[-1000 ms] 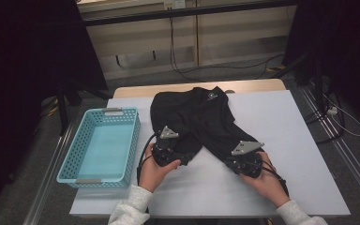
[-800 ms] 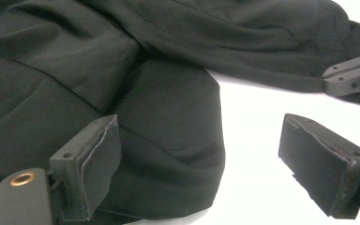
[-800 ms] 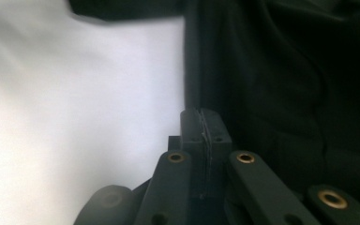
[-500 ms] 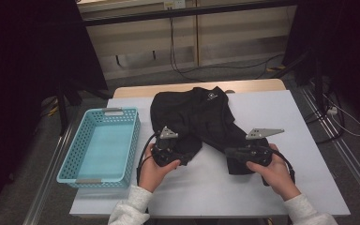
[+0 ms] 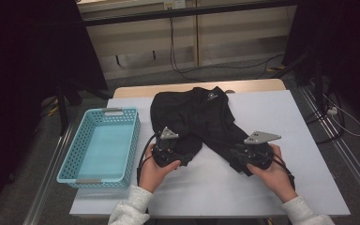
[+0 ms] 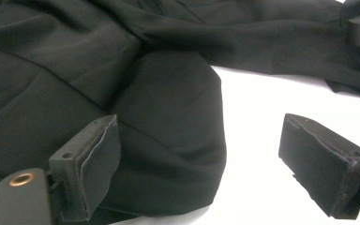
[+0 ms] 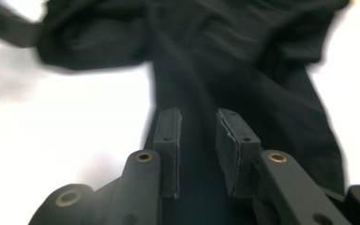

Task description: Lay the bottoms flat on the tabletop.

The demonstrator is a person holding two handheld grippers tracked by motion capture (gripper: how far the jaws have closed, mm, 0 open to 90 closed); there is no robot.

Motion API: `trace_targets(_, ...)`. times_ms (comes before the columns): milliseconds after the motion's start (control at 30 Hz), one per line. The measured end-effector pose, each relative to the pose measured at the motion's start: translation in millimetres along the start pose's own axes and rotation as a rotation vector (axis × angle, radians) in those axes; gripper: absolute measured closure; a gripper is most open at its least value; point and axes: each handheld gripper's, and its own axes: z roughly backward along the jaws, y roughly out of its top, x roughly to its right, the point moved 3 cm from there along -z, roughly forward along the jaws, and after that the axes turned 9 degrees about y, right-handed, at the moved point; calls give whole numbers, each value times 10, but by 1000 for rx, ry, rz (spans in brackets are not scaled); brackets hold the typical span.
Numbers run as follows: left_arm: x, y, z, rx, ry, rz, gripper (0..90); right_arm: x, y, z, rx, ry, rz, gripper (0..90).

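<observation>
The right gripper [image 7: 197, 140] view is motion-blurred; whether its near-closed jaws pinch the black garment's [image 7: 243, 70] sleeve is unclear.

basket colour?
Light blue/turquoise basket, perforated sides; clearest in the high view.

The setting looked like a lab or recording room, not a home. A white-topped table [image 5: 281, 117] stood on a grey carpeted floor [image 5: 243, 68], and every other clue lay around it. Beyond its far edge, pale wall panels [image 5: 225, 35] had a black cable [image 5: 172, 42] hanging down them. Black curtains [image 5: 23, 70] closed in both sides. Right of the table, more loose cables [image 5: 342, 115] trailed over the floor beside a metal rail [image 5: 351, 154].
</observation>
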Motion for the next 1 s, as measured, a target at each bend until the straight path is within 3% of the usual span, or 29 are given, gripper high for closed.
trace_targets(133, 12, 10, 3, 4, -5, 8, 133, -190, -6, -99, -48, 73, 53, 698)
trace_targets(200, 9, 10, 4, 3, -5, 7, 133, -225, -65, -183, -99, 63, 79, 680)
trace_targets(267, 5, 12, 6, 4, -2, 7, 133, -196, -131, -245, -143, 39, 87, 724)
trace_targets(367, 2, 10, 9, 4, 0, 5, 133, -131, -146, -243, -140, 28, 72, 860)
trace_targets(500, 11, 8, 3, 4, -3, 12, 133, -55, -128, -196, -115, 41, 35, 879)
trace_targets(667, 0, 12, 12, 2, -1, 5, 133, -57, 45, 13, -23, 76, 7, 881)
trace_targets(800, 15, 14, 5, 3, -6, 0, 133, -156, 189, 146, 36, 131, 14, 881)
trace_targets(967, 23, 20, 11, 10, 9, 8, 133, -421, 261, 109, 31, 227, 53, 877)
trace_targets(1000, 18, 21, 16, 6, -5, 7, 133, -472, 264, 84, 28, 246, 46, 863)
